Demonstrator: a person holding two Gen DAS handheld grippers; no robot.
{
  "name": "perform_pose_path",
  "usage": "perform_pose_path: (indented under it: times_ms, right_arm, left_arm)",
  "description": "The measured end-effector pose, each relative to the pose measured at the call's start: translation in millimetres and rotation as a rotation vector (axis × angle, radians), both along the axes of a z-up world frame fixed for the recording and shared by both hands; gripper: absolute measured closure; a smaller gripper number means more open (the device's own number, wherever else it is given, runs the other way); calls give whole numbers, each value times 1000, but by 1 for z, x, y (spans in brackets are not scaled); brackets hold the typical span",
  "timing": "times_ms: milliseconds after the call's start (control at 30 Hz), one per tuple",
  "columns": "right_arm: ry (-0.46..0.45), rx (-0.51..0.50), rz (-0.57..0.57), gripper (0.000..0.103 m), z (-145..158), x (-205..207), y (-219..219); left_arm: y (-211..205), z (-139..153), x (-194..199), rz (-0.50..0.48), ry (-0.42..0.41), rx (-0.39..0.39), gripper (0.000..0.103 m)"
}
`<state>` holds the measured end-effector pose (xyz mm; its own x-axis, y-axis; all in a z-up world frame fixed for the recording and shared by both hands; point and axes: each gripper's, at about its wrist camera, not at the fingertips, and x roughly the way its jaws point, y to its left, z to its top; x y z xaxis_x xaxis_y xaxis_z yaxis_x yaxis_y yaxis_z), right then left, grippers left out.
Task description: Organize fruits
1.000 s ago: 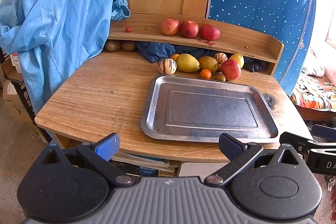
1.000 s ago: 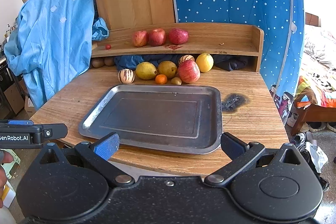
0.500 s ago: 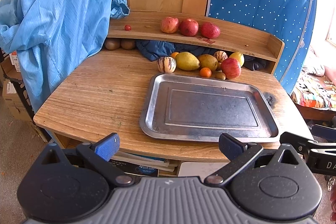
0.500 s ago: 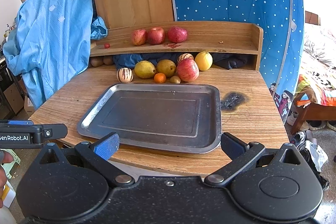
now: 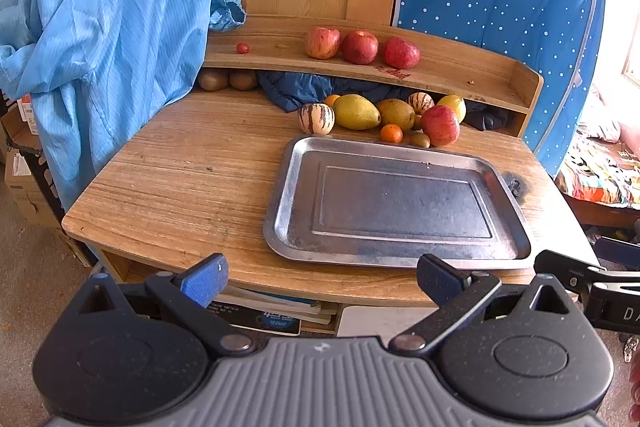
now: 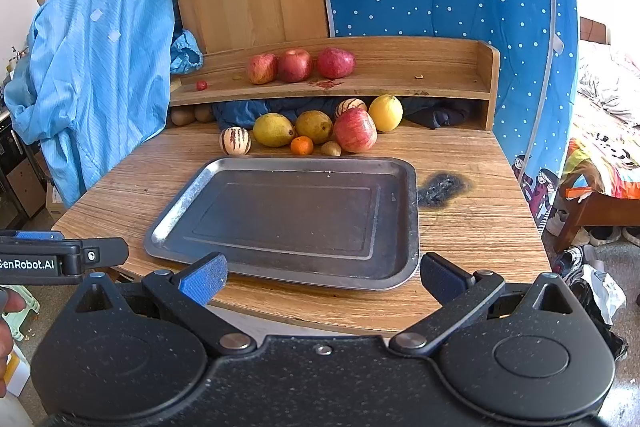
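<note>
1. Steel tray (image 6: 408, 203) lies bare on my wooden table (image 6: 472, 227), its near rim just ahead of both my grippers.
2. My left gripper (image 5: 320, 277) hangs off the table's front edge with its jaws spread wide and nothing between them; the blue pads (image 5: 204, 281) point toward the tray's near left corner.
3. My right gripper (image 6: 322, 277) is just as wide open and empty, level with the table's front edge, with the tray's near right corner between its fingertips as this camera sees it.
4. Fruit sits in a cluster beyond the tray's far rim, well apart from both grippers: a striped melon (image 6: 235, 141) at the left, two yellow-green mangoes (image 6: 274, 129) beside it, a small orange (image 6: 302, 145), a kiwi (image 6: 331, 148) and a red apple (image 6: 355, 130) touching or nearly touching one another, with a lemon (image 6: 385, 113) behind the apple.
5. On the low shelf (image 6: 420, 67) above them three red fruits (image 6: 295, 65) stand in a row, and a tiny red one (image 6: 201, 85) lies apart at the left.
6. My left gripper's side shows at the left edge of the right camera, with part of my hand (image 6: 6, 323) below it; both tools are held about level, side by side, facing the table.
7. Blue garment (image 5: 100, 39) hangs over the table's left side.
</note>
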<state>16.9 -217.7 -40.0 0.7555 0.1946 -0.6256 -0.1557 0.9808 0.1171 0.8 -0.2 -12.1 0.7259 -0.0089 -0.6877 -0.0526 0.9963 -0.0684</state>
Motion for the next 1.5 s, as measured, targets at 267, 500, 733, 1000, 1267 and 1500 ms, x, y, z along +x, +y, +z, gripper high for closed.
perform_pose_path:
  times_ms: [267,500,733,1000,1267,1500]
  right_arm:
    - [2,-1,-1,1,-1,1,-1]
    - [37,-47,-9,1,2,5,1]
    - [154,-200,-15,1,8,12,15]
    - [156,-187,-11,1,19,12,22]
    - [147,-146,-22,1,24,17,23]
    - [133,-127,-20,1,28,24,25]
  left_arm:
    - [0,1,1,0,4,0,1]
    - [0,0,3,9,21,5,1]
    - [11,-2,6,65,63,9,1]
    - [15,10,7,59,48,28,1]
    - [22,19,11,58,38,44,1]
    - [29,23,21,61,38,40,1]
